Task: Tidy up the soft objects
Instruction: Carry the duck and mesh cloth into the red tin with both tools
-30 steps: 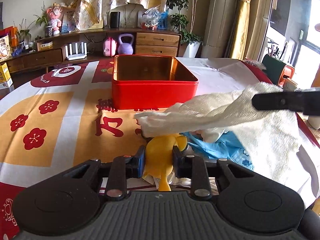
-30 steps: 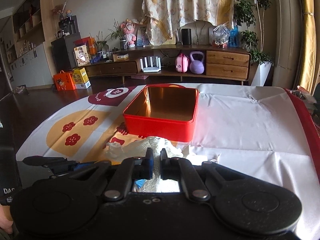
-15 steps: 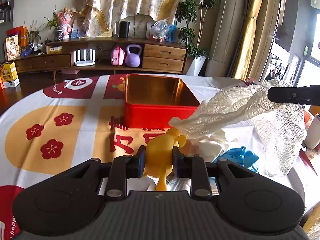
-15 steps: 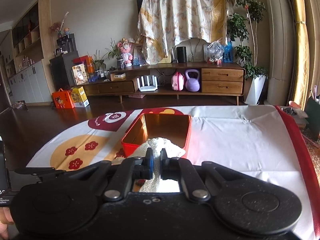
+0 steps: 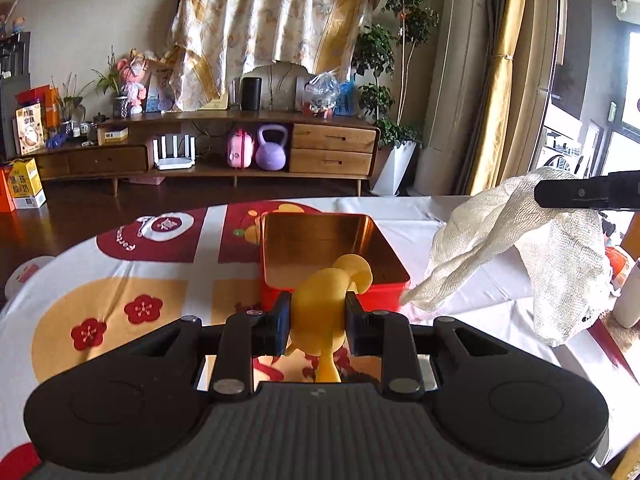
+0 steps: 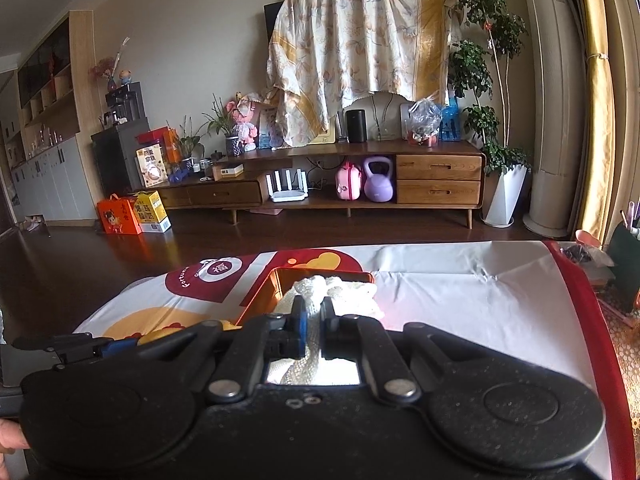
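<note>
Your left gripper point(image 5: 318, 316) is clamped on a yellow soft toy point(image 5: 324, 300); your right gripper point(image 6: 312, 314) is pinched shut on a white mesh cloth point(image 5: 532, 248), which hangs above the tablecloth point(image 5: 460, 216). The open red tin point(image 5: 332, 252) sits at twelve o'clock, nothing between. The toy's lower part is hidden behind the gripper body. The sideboard point(image 6: 400, 176) stands beyond.

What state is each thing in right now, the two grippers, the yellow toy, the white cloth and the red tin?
Left gripper: shut on the yellow toy.
Yellow toy: held, off the table.
Right gripper: shut on the white cloth.
White cloth: lifted, hanging loose.
Red tin: open, no lid, empty.
</note>
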Motion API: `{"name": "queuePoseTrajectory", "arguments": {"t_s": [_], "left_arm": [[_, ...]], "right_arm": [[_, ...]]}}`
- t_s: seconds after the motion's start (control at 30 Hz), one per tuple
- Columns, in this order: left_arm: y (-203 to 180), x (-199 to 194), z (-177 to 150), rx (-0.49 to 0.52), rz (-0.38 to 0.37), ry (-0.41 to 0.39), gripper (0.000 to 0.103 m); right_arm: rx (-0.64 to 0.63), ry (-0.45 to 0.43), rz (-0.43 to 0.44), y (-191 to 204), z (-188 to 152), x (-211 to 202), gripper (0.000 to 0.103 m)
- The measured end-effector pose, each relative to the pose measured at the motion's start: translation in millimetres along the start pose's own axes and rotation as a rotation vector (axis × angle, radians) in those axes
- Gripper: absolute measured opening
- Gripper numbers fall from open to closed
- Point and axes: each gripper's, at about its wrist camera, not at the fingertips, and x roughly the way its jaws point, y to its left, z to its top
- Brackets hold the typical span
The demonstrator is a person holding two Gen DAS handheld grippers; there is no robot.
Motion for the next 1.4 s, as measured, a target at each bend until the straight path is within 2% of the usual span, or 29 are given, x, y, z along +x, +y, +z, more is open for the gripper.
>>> {"name": "queuePoseTrajectory", "arguments": {"t_s": [0.4, 0.67, 0.97, 1.4], "left_arm": [[-1, 43, 39, 0.04, 0.011, -0.004, 0.027], [2, 85, 54, 0.044, 0.013, 0.036, 0.027], [2, 134, 61, 0.064, 0.025, 0.083, 0.027], [11, 193, 53, 0.045, 0.041, 0.163, 0.027]], "right_arm": [[-0.013, 0.029, -0.025, -4, 26, 55, 0.005], [-0.013, 0.079, -0.028, -6, 33, 106, 0.006], [-0.002, 0.142, -0.044, -7, 34, 169, 0.006], [0.118, 0.216, -0.033, -29, 17, 236, 0.006]]}}
